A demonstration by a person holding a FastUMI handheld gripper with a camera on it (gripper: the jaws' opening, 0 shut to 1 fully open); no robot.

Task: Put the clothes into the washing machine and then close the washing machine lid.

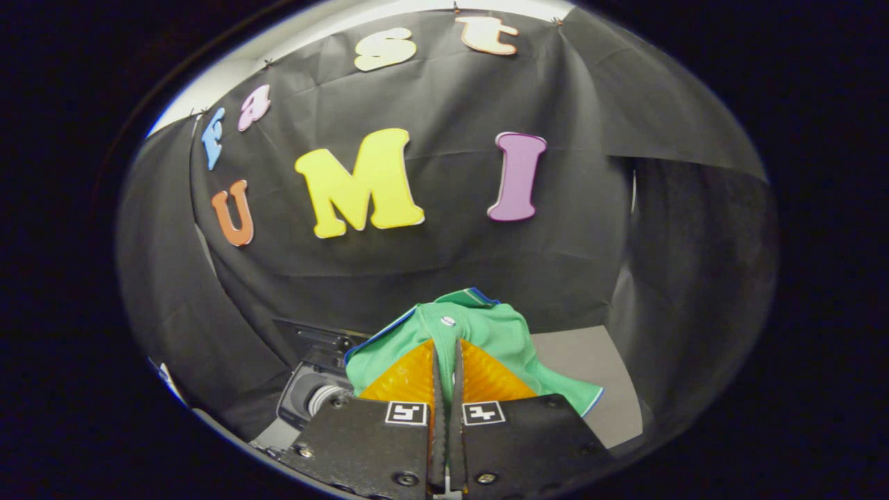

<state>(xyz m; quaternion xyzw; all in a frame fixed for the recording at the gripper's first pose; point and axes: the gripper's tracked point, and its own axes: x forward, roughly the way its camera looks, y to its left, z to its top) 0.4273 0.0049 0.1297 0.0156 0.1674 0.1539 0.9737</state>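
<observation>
A green garment (486, 333) with blue trim and a small white button hangs bunched in my gripper (446, 354). The two fingers are shut on a fold of its cloth, which drapes over and past the fingertips. Down to the left of the fingers I see part of the dark washing machine (312, 378), with its round drum opening (321, 397) showing pale inside. The garment is lifted above the surface, to the right of the machine's opening. How the lid stands I cannot make out.
A grey tabletop (590, 368) lies beyond the fingers to the right. Black cloth walls of the booth close in behind and on both sides.
</observation>
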